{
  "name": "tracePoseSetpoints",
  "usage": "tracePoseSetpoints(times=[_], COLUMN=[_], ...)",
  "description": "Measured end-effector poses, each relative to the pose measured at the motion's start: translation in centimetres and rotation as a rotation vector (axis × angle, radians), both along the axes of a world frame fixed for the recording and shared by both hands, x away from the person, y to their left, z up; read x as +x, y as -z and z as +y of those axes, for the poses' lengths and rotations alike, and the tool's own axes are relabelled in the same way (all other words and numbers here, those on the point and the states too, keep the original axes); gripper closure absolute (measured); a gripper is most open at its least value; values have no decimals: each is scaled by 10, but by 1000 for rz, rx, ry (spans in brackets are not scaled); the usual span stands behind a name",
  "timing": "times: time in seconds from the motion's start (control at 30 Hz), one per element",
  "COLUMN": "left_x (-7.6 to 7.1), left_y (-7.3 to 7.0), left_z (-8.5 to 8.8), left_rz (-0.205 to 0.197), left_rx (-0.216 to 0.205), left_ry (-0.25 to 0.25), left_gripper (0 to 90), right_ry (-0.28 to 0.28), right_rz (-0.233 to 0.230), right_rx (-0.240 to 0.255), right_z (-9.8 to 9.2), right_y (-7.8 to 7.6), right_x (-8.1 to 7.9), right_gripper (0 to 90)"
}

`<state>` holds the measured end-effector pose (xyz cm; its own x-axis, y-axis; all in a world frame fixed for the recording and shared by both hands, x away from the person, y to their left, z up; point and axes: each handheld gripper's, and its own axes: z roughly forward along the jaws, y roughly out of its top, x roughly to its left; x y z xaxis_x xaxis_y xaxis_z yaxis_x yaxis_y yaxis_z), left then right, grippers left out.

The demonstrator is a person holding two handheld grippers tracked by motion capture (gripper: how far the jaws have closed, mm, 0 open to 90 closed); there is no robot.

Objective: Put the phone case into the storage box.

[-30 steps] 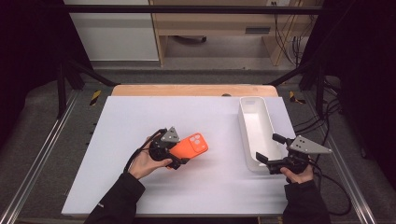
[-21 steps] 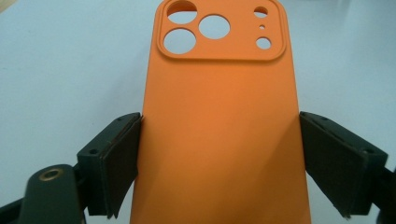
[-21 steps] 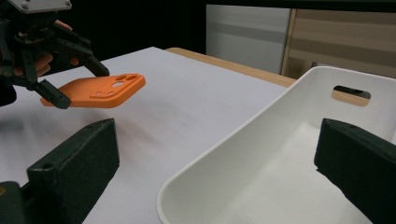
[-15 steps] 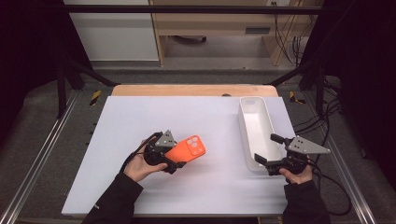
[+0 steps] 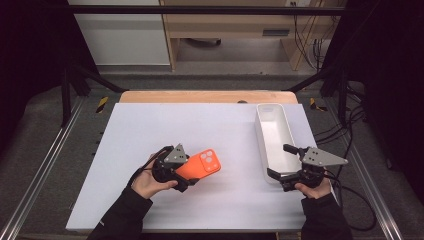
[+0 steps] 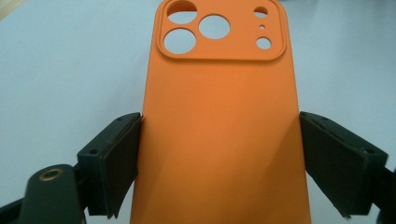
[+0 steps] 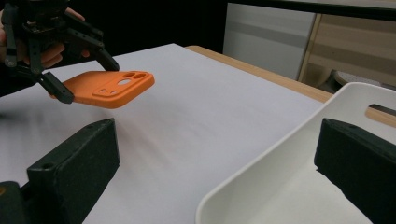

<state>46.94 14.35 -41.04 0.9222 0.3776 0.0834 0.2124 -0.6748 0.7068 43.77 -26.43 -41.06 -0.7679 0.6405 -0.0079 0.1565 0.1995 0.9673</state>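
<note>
An orange phone case (image 5: 202, 164) with its camera cutouts facing up hangs just above the white table. My left gripper (image 5: 184, 171) is shut on it. In the left gripper view both pads (image 6: 122, 154) press the case (image 6: 219, 93) by its long edges. The right gripper view shows the case (image 7: 109, 86) held clear of the table, with the left gripper (image 7: 88, 81) behind it. My right gripper (image 5: 278, 160) is open at the near end of a white tray (image 5: 272, 120). Its jaws straddle the tray's near corner (image 7: 280, 158), and I cannot tell if they touch it.
The tray lies lengthwise along the right side of the white tabletop (image 5: 150, 130) and looks empty inside. A wooden strip (image 5: 200, 96) borders the far edge. Metal rails (image 5: 45, 165) run along both sides, and cables (image 5: 360, 200) trail at the right.
The left gripper and the case have shifted slightly toward the near edge. The right gripper has edged left, closer around the tray's near end.
</note>
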Motion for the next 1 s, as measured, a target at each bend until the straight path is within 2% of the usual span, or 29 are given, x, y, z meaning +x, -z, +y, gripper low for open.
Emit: tracePoseSetpoints(times=[0.53,1.0], left_x=[-10,-14], left_y=[-4,-3], left_z=[-13,-21], left_rz=[8,16], left_rx=[-10,-20], left_ry=[61,94], left_gripper=[156,156], right_ry=[-92,-156], right_rz=[2,1], right_rx=[-45,-82], right_z=[21,36], right_y=[-3,-3], right_x=[-4,-6], right_gripper=[7,9])
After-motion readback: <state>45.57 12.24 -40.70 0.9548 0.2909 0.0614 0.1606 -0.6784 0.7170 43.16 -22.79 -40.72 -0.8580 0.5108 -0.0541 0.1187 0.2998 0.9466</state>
